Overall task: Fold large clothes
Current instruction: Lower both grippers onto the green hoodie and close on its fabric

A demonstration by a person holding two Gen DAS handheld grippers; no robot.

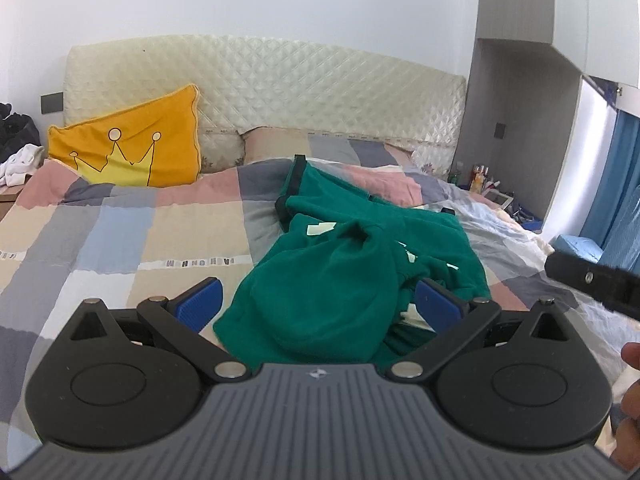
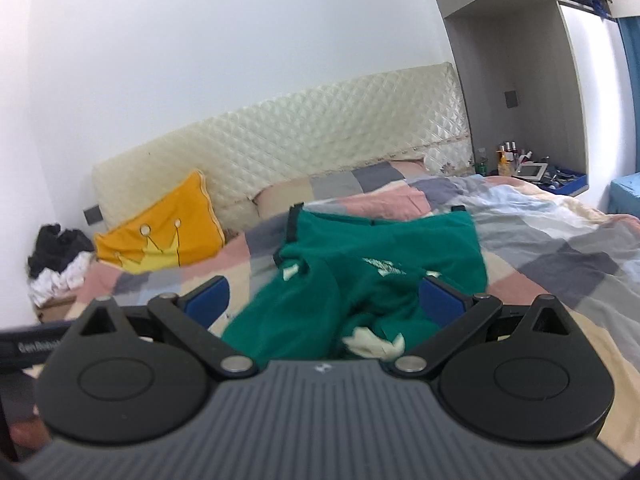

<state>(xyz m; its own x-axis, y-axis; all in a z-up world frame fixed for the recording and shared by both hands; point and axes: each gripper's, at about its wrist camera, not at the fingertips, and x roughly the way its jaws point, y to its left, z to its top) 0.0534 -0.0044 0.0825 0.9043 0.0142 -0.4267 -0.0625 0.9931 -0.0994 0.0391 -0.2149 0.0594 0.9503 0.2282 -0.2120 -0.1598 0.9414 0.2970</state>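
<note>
The only writing that could be made out was a strip of letters printed across the patchwork bedcover [image 1: 120,216], upside down and too worn to read, and a partial "Gen Robot" mark on a black bar at the left edge of the right wrist view; the pale print on the green garment [image 1: 340,248] was crumpled and illegible. One garment lay on the bedcover, a large green top with dark trim, rumpled and bunched, its near end reaching in between the blue pads of both grippers. One orange cushion [image 1: 128,144] with a yellow crown sat left of the garment, leaning on the quilted cream headboard [image 1: 300,80]. The left gripper [image 1: 320,300] stood spread wide, one pad to each side of the heaped cloth, clamping nothing. The right gripper [image 2: 324,300] was likewise spread, its jaws straddling the garment's near end, though that view was blurred. Part of the other gripper and a bit of a hand [image 1: 632,400] were cut off at the right edge of the left wrist view. Right of the garment, beyond the bed, small bottles on a shelf [image 2: 516,160] were too small to count. Left of the cushion, a pile of dark and white clothes [image 2: 56,260] was partly cropped.
</note>
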